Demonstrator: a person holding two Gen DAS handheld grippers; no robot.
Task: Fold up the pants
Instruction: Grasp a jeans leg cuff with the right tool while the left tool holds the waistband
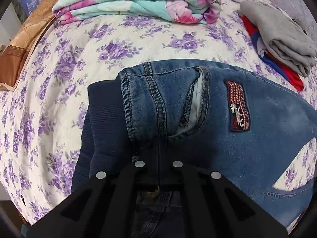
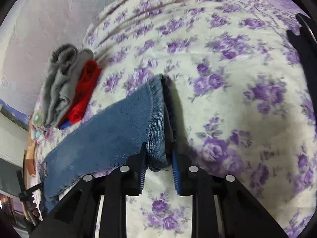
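Observation:
Blue jeans [image 1: 227, 123] lie on the flowered bed, folded lengthwise, with a red patch [image 1: 238, 107] and the dark waistband [image 1: 103, 123] to the left. My left gripper [image 1: 158, 148] is shut on the jeans at the waist by the fly; a brass button [image 1: 149, 194] shows between its arms. In the right wrist view the leg hems [image 2: 156, 123] stand on edge between the blue pads [image 2: 176, 170]. My right gripper [image 2: 158, 154] has its jaws partly closed around the hems; the left pad touches the denim, the right stands slightly apart.
A folded turquoise and pink quilt [image 1: 138, 0] lies at the far side of the bed. A stack of folded grey clothes [image 1: 281, 41] over red and blue ones [image 2: 83, 91] lies to the right of the jeans. A brown cloth [image 1: 19, 45] is at the left edge.

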